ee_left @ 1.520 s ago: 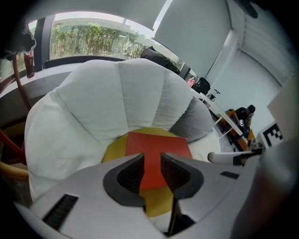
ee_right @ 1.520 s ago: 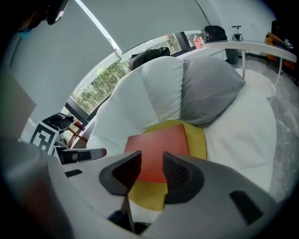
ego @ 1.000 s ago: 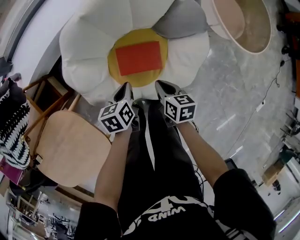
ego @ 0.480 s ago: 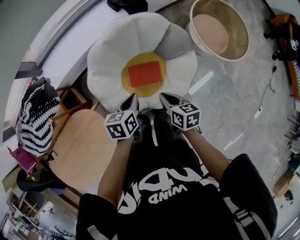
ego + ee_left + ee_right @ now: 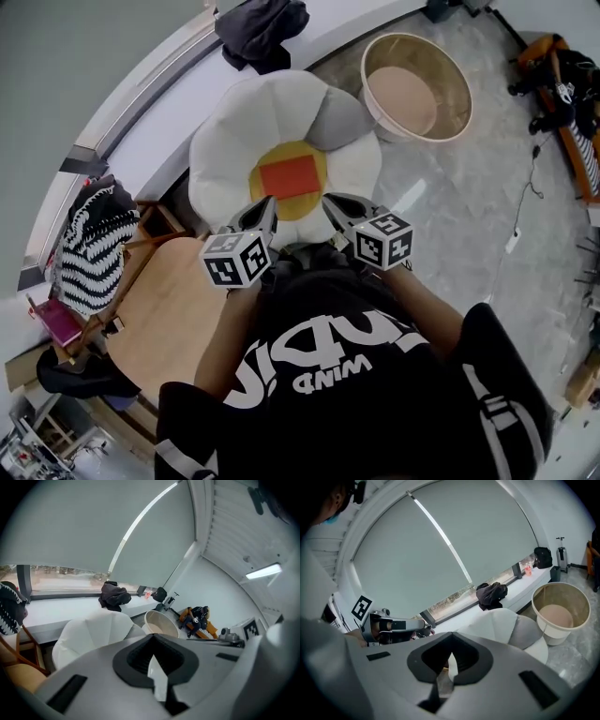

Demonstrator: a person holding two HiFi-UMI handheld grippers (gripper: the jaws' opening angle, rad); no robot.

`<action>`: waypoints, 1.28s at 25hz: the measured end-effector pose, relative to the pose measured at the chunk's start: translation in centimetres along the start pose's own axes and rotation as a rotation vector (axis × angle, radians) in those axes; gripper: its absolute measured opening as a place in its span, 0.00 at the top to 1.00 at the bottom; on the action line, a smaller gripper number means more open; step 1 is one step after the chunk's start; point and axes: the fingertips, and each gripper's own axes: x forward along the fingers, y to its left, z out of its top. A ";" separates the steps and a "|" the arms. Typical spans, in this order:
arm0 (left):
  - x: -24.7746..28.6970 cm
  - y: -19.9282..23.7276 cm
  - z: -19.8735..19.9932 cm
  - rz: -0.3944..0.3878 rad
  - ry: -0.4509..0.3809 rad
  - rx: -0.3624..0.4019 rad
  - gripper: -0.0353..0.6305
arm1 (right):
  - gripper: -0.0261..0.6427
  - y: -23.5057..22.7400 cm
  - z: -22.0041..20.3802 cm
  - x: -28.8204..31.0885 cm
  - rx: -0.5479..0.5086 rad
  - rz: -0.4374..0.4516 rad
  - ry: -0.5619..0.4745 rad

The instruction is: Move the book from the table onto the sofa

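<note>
- One book (image 5: 289,178), orange-red and rectangular; it lies flat on the yellow centre of the sofa (image 5: 225,141), well off the table; both grippers stand apart from it.
- One sofa, a flower-shaped floor cushion; white petals ring the yellow middle, with a single grey petal (image 5: 334,120) at the upper right in the head view.
- Two grippers, each carrying one cube with square markers; both hang over the sofa's near edge, just on the person's side of the book.
- The left gripper (image 5: 262,208) has its jaws closed on each other and holds nothing; its own view shows the two tips meeting, with the white petals beyond them.
- The right gripper (image 5: 336,202) likewise has its jaws pressed together and holds nothing; its own view looks past the joined tips to the sofa and the left gripper.
- One table (image 5: 173,305) with a light wooden top, at the person's left and just beside the sofa.
- One black-and-white striped cloth (image 5: 89,246), bunched just beyond the table's far left edge.
- One round tub (image 5: 448,120) with a beige wall, standing on the pale floor (image 5: 469,216) just beside the grey petal; its inside shows only a pinkish bottom; I cannot tell whether that is a lining or a filling.
- One dark garment (image 5: 262,28), heaped on the white window ledge (image 5: 159,122) behind the sofa.
</note>
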 end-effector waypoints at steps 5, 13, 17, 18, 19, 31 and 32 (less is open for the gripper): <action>-2.1 -1.7 2.6 -0.034 -0.064 0.069 0.93 | 0.96 1.8 3.0 -1.6 -0.080 0.017 -0.094; -4.2 -6.2 6.2 -0.178 -0.168 0.310 0.93 | 0.96 4.9 7.3 -5.0 -0.277 0.131 -0.282; -5.5 -7.6 8.0 -0.238 -0.257 0.382 0.93 | 0.96 6.1 8.9 -6.6 -0.326 0.199 -0.371; -5.9 -8.0 8.3 -0.258 -0.278 0.399 0.93 | 0.96 6.4 9.3 -7.0 -0.334 0.212 -0.391; -6.2 -8.4 8.5 -0.278 -0.296 0.421 0.93 | 0.96 6.5 9.7 -7.4 -0.341 0.223 -0.411; -7.1 -8.2 7.7 -0.322 -0.351 0.474 0.93 | 0.96 6.6 10.2 -8.7 -0.352 0.244 -0.477; -7.1 -8.2 7.7 -0.318 -0.350 0.473 0.94 | 0.96 6.8 10.3 -8.7 -0.338 0.252 -0.481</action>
